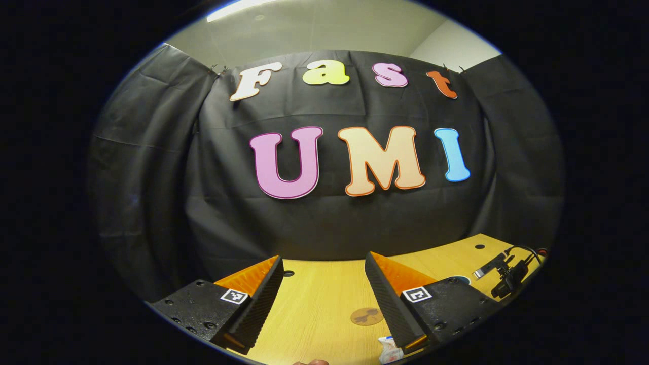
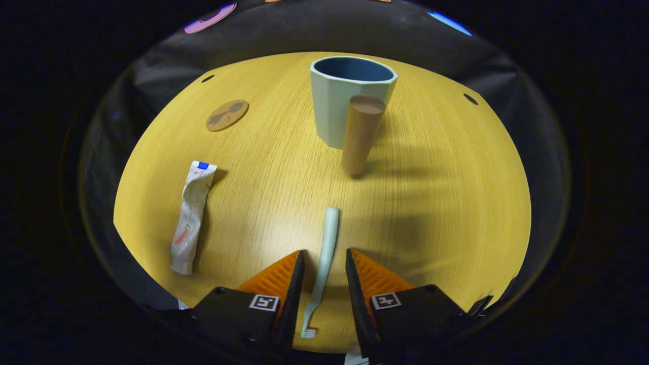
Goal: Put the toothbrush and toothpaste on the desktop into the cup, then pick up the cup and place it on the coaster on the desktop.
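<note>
Scene: a yellow wooden desktop [image 2: 431,203] in a booth, both hand-held grippers over it.

Right gripper: the right gripper [image 2: 324,276] hangs low over the toothbrush [image 2: 327,243], jaws spread, one orange finger on each side of the pale handle with a gap to each; whether the tips rest on the wood cannot be told.

Toothbrush: it lies flat, its long axis running near to far, along the fingers' own line; the bristle head is at the near end, under the gripper body, and the handle tip points toward the cup.

Key relation: the handle sits already between the jaws and crosswise to their closing stroke, so the coming move looks like a plain squeeze, with no turning needed first.

Cup: the pale blue cup [image 2: 345,101] stands upright, far of the toothbrush and slightly right, its brown handle [image 2: 361,133] facing the gripper.

Toothpaste: the crumpled tube [image 2: 191,215] lies to the left, well apart from the jaws, its length also roughly near to far.

Coaster: the round brown coaster [image 2: 226,115] lies bare at far left.

Left gripper: the left gripper [image 1: 324,299] is held level toward the wall, jaws wide apart and holding nothing; the toothpaste shows just by its right finger, so this hand looks nearer the tube.

Progress: nothing is in the cup yet.
</note>
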The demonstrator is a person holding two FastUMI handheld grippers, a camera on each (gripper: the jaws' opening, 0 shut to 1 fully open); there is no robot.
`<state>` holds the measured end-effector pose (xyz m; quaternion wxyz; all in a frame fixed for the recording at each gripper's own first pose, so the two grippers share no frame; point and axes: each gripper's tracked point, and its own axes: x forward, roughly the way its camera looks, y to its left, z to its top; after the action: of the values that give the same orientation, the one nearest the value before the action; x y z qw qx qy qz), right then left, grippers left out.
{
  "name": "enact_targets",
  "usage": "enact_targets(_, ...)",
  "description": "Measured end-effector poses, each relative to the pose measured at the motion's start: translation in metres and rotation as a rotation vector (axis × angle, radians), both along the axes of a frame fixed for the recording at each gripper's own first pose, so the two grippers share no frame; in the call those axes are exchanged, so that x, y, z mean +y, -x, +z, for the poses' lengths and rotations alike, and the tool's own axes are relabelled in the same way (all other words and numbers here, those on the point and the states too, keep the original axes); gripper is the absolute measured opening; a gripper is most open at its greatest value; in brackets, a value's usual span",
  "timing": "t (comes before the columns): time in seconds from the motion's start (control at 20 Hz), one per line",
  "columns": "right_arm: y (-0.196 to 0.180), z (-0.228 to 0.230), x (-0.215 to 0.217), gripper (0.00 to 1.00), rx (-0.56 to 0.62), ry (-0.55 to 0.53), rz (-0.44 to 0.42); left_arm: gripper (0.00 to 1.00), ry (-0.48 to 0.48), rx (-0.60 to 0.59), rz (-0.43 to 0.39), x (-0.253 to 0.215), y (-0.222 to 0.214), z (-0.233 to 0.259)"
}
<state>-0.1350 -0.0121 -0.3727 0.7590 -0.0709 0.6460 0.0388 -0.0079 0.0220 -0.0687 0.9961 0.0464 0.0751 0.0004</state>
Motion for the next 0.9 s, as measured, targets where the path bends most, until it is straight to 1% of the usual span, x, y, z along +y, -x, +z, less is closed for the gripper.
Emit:
enact_targets(0.05, 0.001, -0.001, 0.0, 0.47, 0.028, 0.0, -0.008, 0.93, -0.004, 0.003, -0.008, -0.002, 0.0, -0.002)
enact_targets(0.1, 0.002, -0.001, 0.0, 0.41, 0.05, -0.001, -0.018, 0.94, -0.009, 0.009, -0.016, -0.004, 0.0, -0.004)
enact_targets(0.2, 0.0, -0.007, -0.002, 0.41, 0.063, -0.001, -0.032, 0.94, -0.011, 0.025, -0.032, -0.009, 0.001, -0.011)
enact_targets(0.25, 0.0, -0.001, -0.002, 0.28, 0.069, -0.002, -0.063, 0.94, -0.01, 0.034, -0.038, -0.011, 0.001, -0.016)
enact_targets(0.3, 0.0, -0.002, -0.001, 0.15, 0.064, -0.01, -0.052, 0.94, -0.007, 0.046, -0.043, -0.013, 0.001, -0.02)
enact_targets(0.35, 0.0, -0.002, -0.003, 0.15, 0.063, -0.012, -0.041, 0.95, -0.004, 0.056, -0.048, -0.015, 0.002, -0.024)
enact_targets(0.4, 0.0, 0.0, -0.003, 0.11, 0.061, -0.015, -0.05, 0.94, -0.003, 0.071, -0.055, -0.018, 0.001, -0.029)
enact_targets(0.45, 0.0, -0.002, -0.003, 0.1, 0.058, -0.018, -0.045, 0.94, -0.005, 0.085, -0.06, -0.021, 0.002, -0.035)
enact_targets(0.5, 0.0, -0.001, -0.003, 0.07, 0.056, -0.019, -0.044, 0.94, -0.01, 0.094, -0.064, -0.023, 0.002, -0.038)
enact_targets(0.55, 0.0, -0.002, -0.002, 0.1, 0.056, -0.02, -0.037, 0.94, -0.01, 0.102, -0.073, -0.027, 0.003, -0.043)
enact_targets(0.7, -0.001, 0.0, -0.003, 0.1, 0.048, -0.03, -0.03, 0.94, 0.006, 0.167, -0.128, -0.044, 0.007, -0.068)
enact_targets(0.9, -0.001, -0.001, -0.003, 0.1, 0.027, -0.037, -0.043, 0.94, 0.051, 0.359, -0.217, -0.073, 0.026, -0.127)
